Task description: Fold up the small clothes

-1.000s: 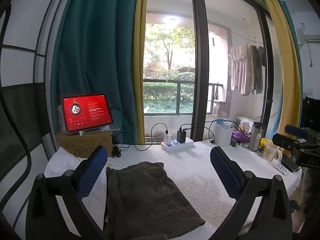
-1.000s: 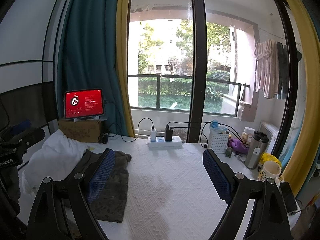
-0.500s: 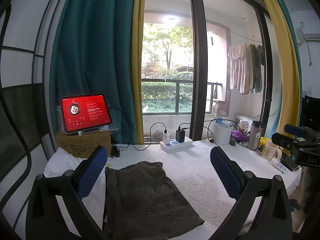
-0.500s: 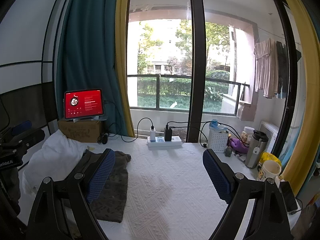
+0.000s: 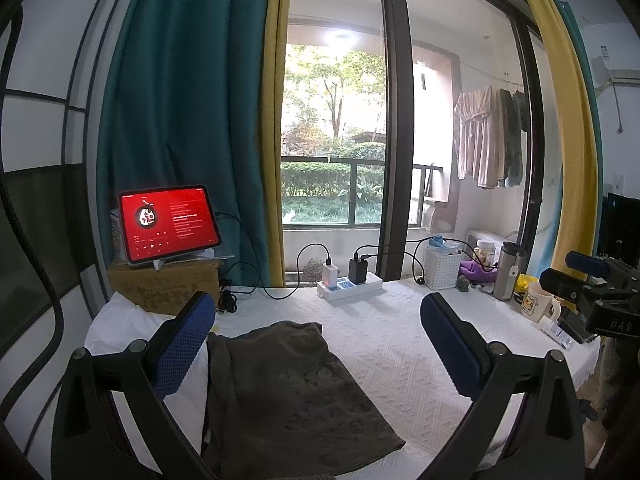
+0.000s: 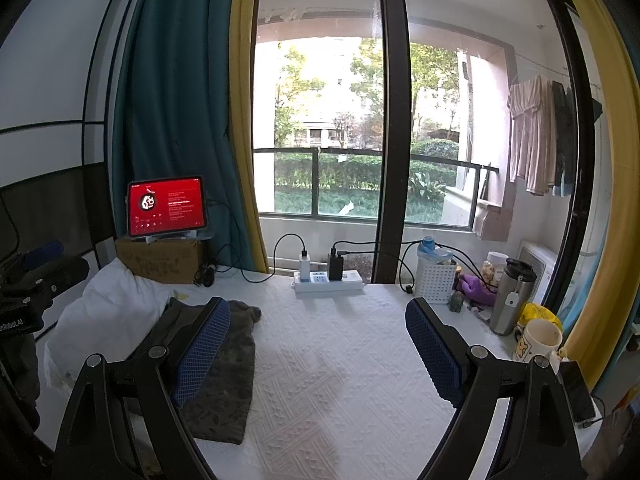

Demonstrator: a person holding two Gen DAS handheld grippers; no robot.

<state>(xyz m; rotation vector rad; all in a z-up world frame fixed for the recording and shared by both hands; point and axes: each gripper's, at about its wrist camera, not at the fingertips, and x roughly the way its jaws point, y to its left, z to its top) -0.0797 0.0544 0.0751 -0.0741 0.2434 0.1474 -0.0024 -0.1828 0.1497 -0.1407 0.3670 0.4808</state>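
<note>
Lower left of left-wrist frame: dark olive-grey cloth garment (image 5: 288,392) lies flat on white textured tablecloth (image 5: 400,360), likely spread for folding; left gripper (image 5: 316,344) jaws wide, empty, hovering over it; right gripper (image 6: 318,352) also wide, empty, garment at its left.

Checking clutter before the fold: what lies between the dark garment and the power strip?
Only bare white table cover separates the dark garment from the power strip, clearest in the right wrist view.
</note>
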